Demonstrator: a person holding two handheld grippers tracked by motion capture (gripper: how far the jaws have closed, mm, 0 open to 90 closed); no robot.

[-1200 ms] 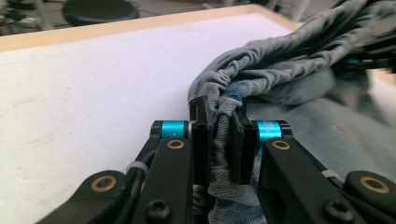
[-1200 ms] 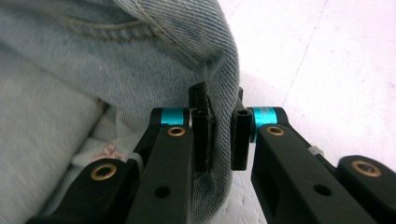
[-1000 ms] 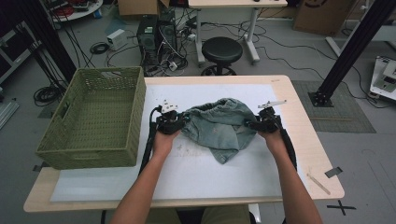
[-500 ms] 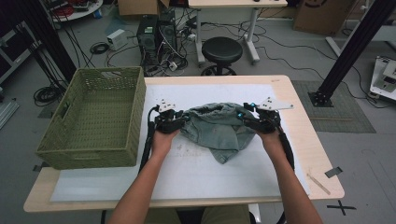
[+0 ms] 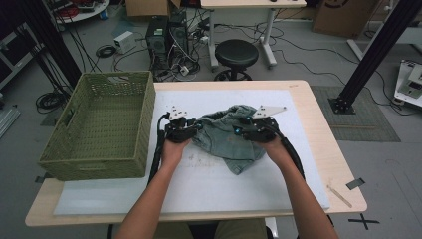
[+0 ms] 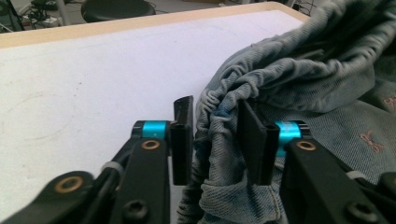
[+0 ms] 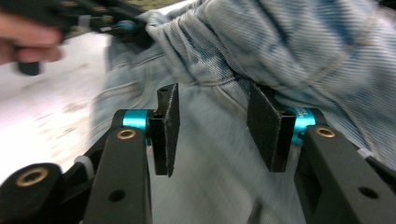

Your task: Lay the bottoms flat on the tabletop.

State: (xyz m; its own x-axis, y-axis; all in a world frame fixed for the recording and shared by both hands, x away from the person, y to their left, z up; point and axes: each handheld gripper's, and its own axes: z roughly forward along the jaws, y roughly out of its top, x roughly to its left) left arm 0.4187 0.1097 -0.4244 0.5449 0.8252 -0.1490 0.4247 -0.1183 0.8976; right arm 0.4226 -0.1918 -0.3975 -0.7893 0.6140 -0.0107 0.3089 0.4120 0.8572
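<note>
The denim garment lies bunched mid-bench, beside the green basket. The left tongs have just been opening, its elastic hem loose between them; the right tongs hang spread over cloth. With neither gripping, a lift could drop it.

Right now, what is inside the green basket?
The green basket looks empty: the high view shows its bare woven floor. The strip behind its near wall is hidden. The denim garment lies beside it.
</note>
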